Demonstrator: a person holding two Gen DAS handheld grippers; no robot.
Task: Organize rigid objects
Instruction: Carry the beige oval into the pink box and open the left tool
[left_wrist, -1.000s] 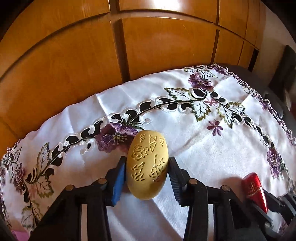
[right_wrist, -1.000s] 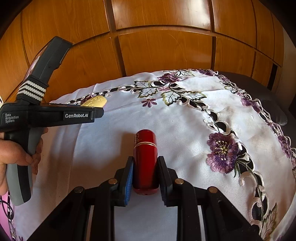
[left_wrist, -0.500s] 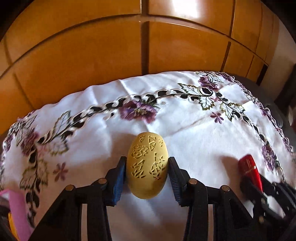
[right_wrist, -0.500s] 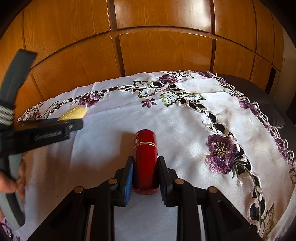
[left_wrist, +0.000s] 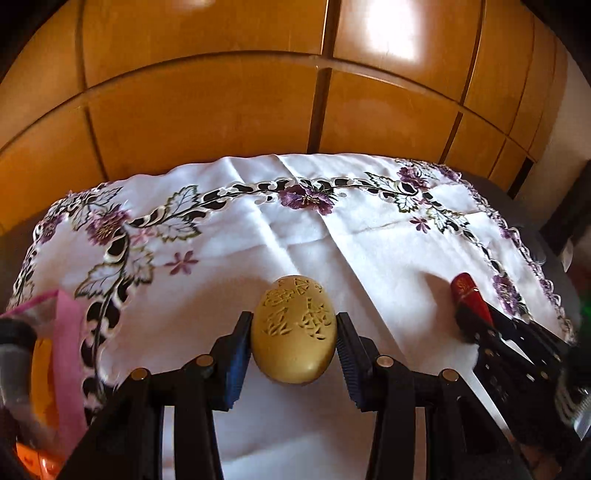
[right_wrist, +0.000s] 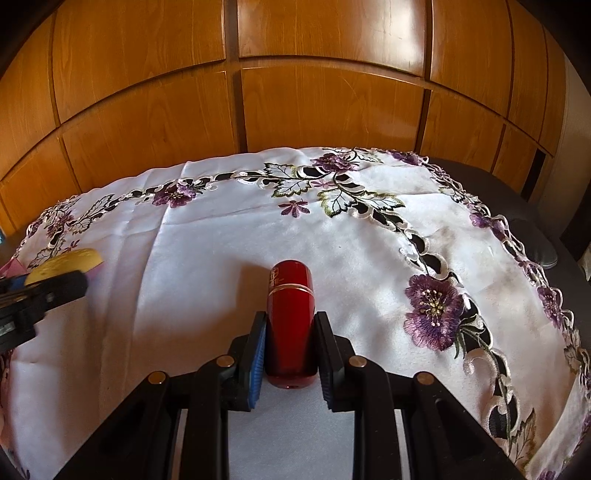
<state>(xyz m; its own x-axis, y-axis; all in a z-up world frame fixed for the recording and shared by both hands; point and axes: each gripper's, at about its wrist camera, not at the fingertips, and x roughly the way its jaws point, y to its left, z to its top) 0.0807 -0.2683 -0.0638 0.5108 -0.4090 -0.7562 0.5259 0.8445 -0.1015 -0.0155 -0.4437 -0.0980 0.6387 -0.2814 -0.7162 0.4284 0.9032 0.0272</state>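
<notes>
The left gripper (left_wrist: 293, 332) has its jaws pressed against the two sides of a yellow carved egg (left_wrist: 293, 330), an oval piece with cut-out patterns on its face, and carries it above the embroidered tablecloth (left_wrist: 369, 258). The right gripper (right_wrist: 290, 354) has its jaws drawn in narrow on a red lipstick case (right_wrist: 291, 325), held by its lower half with the rounded cap pointing away over the cloth.

From where I stand, the step in hand looks like carrying the egg toward the left edge of the cloth, where a pink pouch or bag (left_wrist: 68, 354) and something orange show at the margin (blurred, so I cannot say what they are). To do it well, I would keep the squeeze on the egg even, since its curved sides could slip out forward, and lower it until it rests on something before letting the jaws part. An egg shape will likely roll, so it wants setting down on its flatter face or against something. The lipstick case should stay level and quiet in the other hand meanwhile.

Counting: one yellow egg, one red lipstick case, two grippers, one tablecloth, one pink item at the left edge. Behind the table runs a wall of wooden panels (right_wrist: 314, 110).
</notes>
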